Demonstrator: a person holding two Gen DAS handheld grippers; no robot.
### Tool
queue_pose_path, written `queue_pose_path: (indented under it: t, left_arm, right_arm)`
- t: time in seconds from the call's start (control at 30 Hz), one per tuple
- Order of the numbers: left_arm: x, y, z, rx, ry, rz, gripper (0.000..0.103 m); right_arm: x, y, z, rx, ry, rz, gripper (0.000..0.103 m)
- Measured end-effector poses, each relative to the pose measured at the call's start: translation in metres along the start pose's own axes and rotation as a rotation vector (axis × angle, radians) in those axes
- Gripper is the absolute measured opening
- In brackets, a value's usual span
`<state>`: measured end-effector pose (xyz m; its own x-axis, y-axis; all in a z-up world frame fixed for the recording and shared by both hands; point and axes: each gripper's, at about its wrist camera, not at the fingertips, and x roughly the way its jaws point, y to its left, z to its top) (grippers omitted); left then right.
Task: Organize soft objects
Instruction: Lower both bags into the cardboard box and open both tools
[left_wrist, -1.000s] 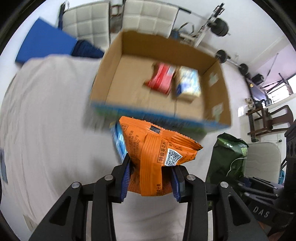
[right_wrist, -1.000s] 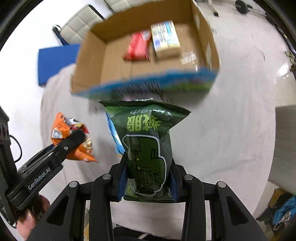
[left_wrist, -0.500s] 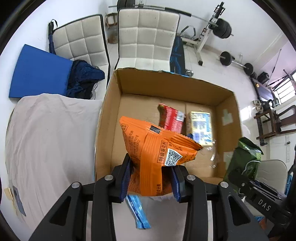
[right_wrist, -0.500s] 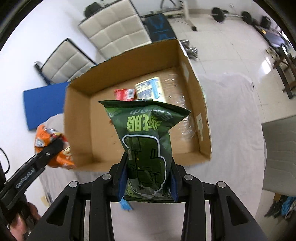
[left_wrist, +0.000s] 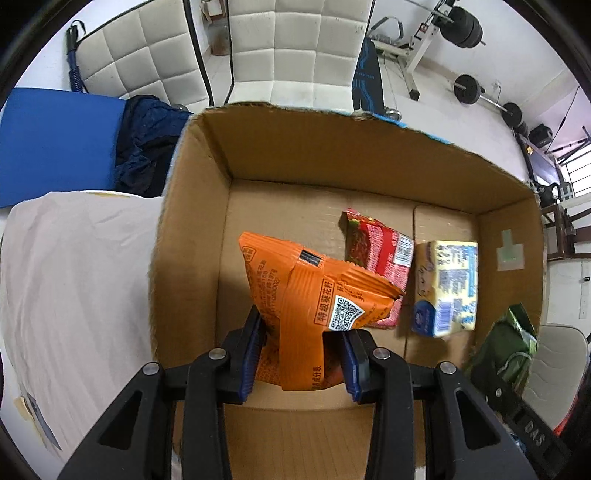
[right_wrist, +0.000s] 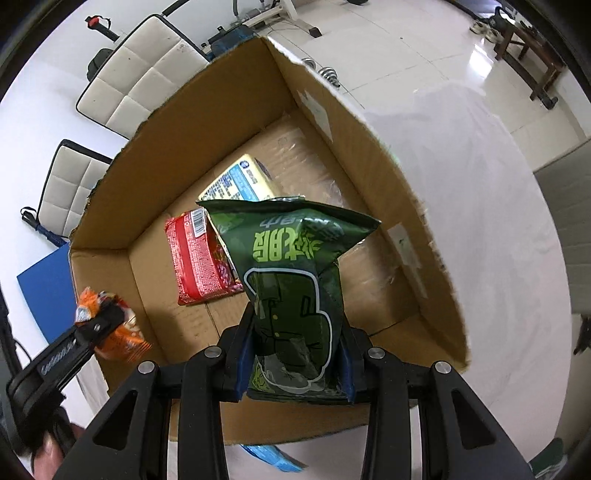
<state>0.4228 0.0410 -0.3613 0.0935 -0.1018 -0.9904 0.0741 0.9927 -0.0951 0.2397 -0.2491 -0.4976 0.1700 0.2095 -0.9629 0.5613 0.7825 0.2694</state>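
Observation:
My left gripper (left_wrist: 301, 356) is shut on an orange snack bag (left_wrist: 310, 299) and holds it above the near left part of an open cardboard box (left_wrist: 192, 206). My right gripper (right_wrist: 295, 354) is shut on a green snack bag (right_wrist: 291, 269) above the same box (right_wrist: 369, 155), near its front wall. On the box floor lie a red packet (left_wrist: 380, 254) and a yellow-blue pack (left_wrist: 447, 291); both also show in the right wrist view, the red packet (right_wrist: 195, 258) and the yellow-blue pack (right_wrist: 240, 181). The orange bag shows at the left of the right wrist view (right_wrist: 118, 328).
The box stands on a table with a white cloth (left_wrist: 74, 277). A blue packet (right_wrist: 273, 456) lies on the cloth in front of the box. White padded chairs (left_wrist: 295, 48), a blue mat (left_wrist: 55, 144) and gym weights (left_wrist: 465, 85) are behind.
Both grippers have moved forward and over the box with their bags; the box has grown in both views. The blue packet has dropped behind the front wall.

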Motion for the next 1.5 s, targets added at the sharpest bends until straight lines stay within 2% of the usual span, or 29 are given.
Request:
queue_pose_path:
  t: [0.23,0.6,0.7,0.77,0.83,1.0,1.1,1.2,1.3,1.5]
  left_arm:
    - [0.025,-0.003,0.02,0.026,0.038,0.013,0.034]
    - [0.046,-0.009,0.04,0.079,0.064,0.039,0.035]
    - [0.047,-0.008,0.042,0.077,0.063,0.035,0.037]
    - [0.045,-0.006,0.043,0.062,0.064,0.029,0.044]
    - [0.042,-0.003,0.044,0.052,0.056,0.016,0.044]
    - [0.029,0.0,0.044,0.048,0.034,0.015,0.046]
    - [0.018,0.003,0.041,0.043,0.023,0.007,0.047]
    - [0.001,0.006,0.035,0.046,-0.01,0.006,0.047]
    - [-0.016,0.009,0.025,0.05,-0.047,0.002,0.049]
    - [-0.058,0.02,-0.009,0.039,-0.125,-0.03,0.056]
  right_arm:
    - [0.022,0.002,0.004,0.022,0.03,-0.014,0.04]
    - [0.033,0.01,0.006,0.037,0.056,-0.029,0.043]
    - [0.036,0.015,0.009,0.021,0.072,-0.026,0.056]
    - [0.035,0.02,0.01,0.005,0.07,-0.03,0.072]
    - [0.031,0.024,0.012,-0.004,0.06,-0.027,0.077]
    - [0.024,0.032,0.014,-0.02,0.061,-0.031,0.078]
    - [0.016,0.038,0.015,-0.032,0.048,-0.029,0.091]
    - [0.004,0.039,0.012,-0.058,0.03,-0.036,0.093]
    - [-0.011,0.045,0.009,-0.123,-0.012,-0.065,0.103]
    - [-0.048,0.049,-0.004,-0.287,-0.117,-0.153,0.103]
